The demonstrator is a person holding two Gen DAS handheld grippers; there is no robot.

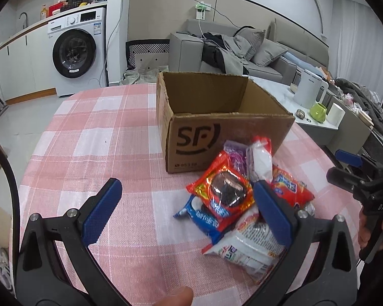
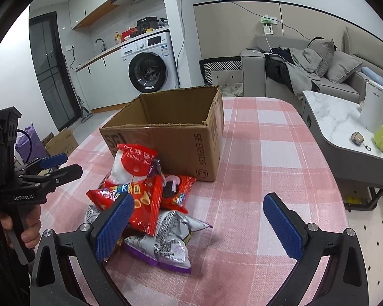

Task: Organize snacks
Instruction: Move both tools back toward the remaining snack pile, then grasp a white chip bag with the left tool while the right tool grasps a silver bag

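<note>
On the pink plaid tablecloth, just in front of the open cardboard box, a loose heap of snack packets lies piled. A red cookie packet sits on top, over a blue packet and a white packet; a red-and-white balloon-glue bag leans against the box's front wall. Seen from my right wrist camera, a red chip bag covers silver-and-purple packets. My left gripper hangs over the cloth with its jaws spread wide, holding nothing; its right-hand pad overlaps the heap while the other stands over bare cloth. My right gripper is likewise wide apart and empty, its left-hand pad at the heap's near edge, the other well clear over the cloth. Beyond stand a washing machine, a grey sofa and a white kettle.
</note>
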